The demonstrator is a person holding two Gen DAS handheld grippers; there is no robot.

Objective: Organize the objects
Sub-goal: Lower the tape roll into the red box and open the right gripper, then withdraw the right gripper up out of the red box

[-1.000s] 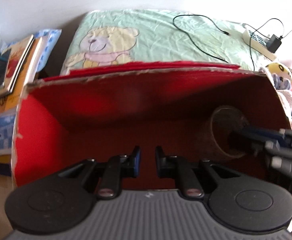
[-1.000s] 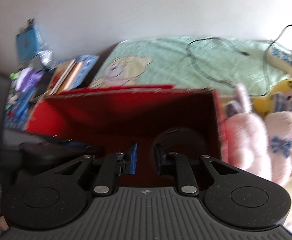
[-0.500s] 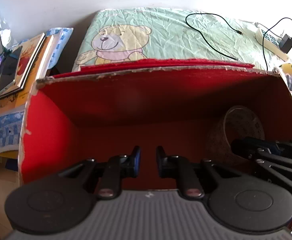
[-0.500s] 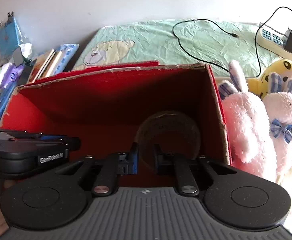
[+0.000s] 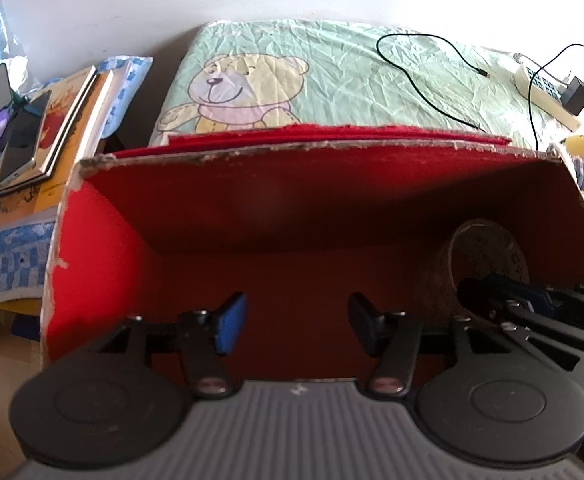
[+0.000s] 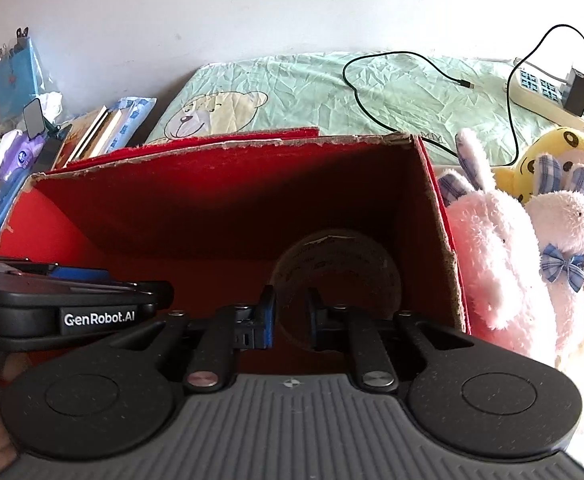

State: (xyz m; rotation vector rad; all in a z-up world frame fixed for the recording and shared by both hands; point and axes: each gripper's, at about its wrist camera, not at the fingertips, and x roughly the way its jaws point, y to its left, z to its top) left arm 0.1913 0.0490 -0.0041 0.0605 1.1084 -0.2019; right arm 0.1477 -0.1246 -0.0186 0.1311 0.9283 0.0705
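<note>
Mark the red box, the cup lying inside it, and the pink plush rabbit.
red box (image 6: 220, 184): right wrist view, on the inner back wall.
cup (image 6: 335, 264): right wrist view, on its open mouth facing the camera.
pink plush rabbit (image 6: 499, 256): right wrist view, on its body.

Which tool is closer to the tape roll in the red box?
Right. The right tool reaches the tape roll by the box's right wall; the left tool hangs open over the box's bare middle.

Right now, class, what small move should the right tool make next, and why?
Probably open the right tool. The roll already lies inside the red box near its right wall, and the tool's narrow jaws sit at its rim; whether they pinch it is unclear. The left tool is open, empty.
</note>
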